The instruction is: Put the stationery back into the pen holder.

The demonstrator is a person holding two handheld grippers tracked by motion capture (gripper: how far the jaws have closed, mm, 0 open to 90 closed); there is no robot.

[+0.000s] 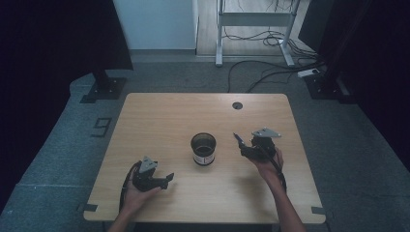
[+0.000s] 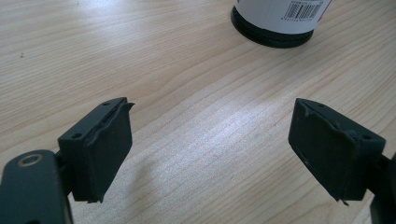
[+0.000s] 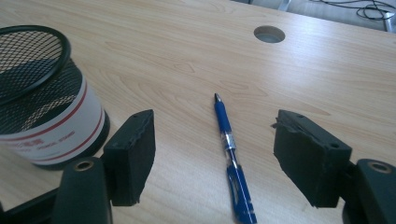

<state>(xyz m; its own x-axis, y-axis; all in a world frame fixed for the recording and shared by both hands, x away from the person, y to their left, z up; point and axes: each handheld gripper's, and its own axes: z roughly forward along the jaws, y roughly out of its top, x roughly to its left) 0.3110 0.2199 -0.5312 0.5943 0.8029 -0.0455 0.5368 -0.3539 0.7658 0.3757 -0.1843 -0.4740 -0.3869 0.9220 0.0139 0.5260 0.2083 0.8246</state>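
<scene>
A black mesh pen cup with a white label stands upright at the middle of the wooden table. In the right gripper view the cup is at the left and looks empty. A blue pen lies flat on the wood, tip pointing away, between the jaws of my right gripper, which is open and held just above it. In the high view the pen pokes out ahead of the right gripper. My left gripper is open near the front left, over bare wood, with the cup's base ahead.
A round cable hole sits near the table's far edge. Beyond the table, cables trail on the floor by a white metal frame. Dark curtains hang at both sides.
</scene>
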